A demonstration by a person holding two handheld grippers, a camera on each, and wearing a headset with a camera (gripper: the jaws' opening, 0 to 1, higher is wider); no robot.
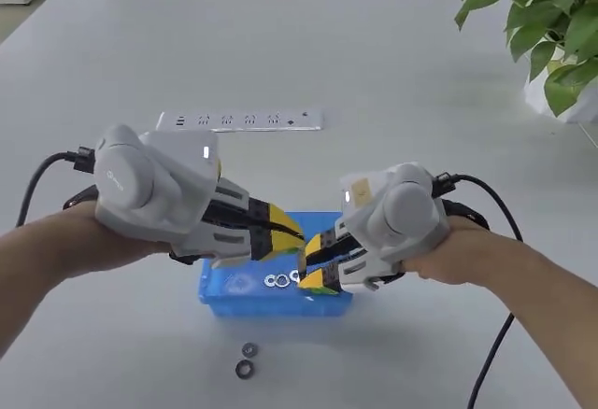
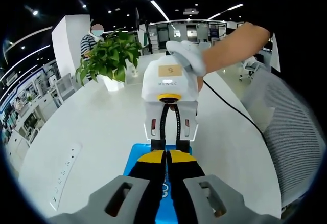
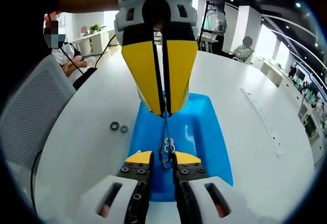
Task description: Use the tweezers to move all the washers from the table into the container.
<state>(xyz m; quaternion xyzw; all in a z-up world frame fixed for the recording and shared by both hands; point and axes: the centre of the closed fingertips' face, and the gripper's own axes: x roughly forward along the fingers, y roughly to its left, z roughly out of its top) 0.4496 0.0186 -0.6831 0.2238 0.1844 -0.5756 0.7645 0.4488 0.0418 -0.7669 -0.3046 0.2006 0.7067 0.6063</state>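
While the two grippers meet nose to nose over the blue container (image 1: 220,303), the left gripper (image 1: 291,232) has its yellow jaws pressed together on one end of the tweezers (image 3: 165,132). On the right gripper (image 1: 310,276), the jaws sit a slit apart either side of the tweezers' other end (squeezing or merely flanking, I cannot tell). Several washers (image 1: 277,281) lie inside the container. Two loose washers (image 1: 249,348) sit on the table (image 1: 402,91), just beside the container's near wall.

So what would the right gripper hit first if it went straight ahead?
Most likely the left gripper, whose yellow tips face it just ahead over the blue container; depth is unclear.
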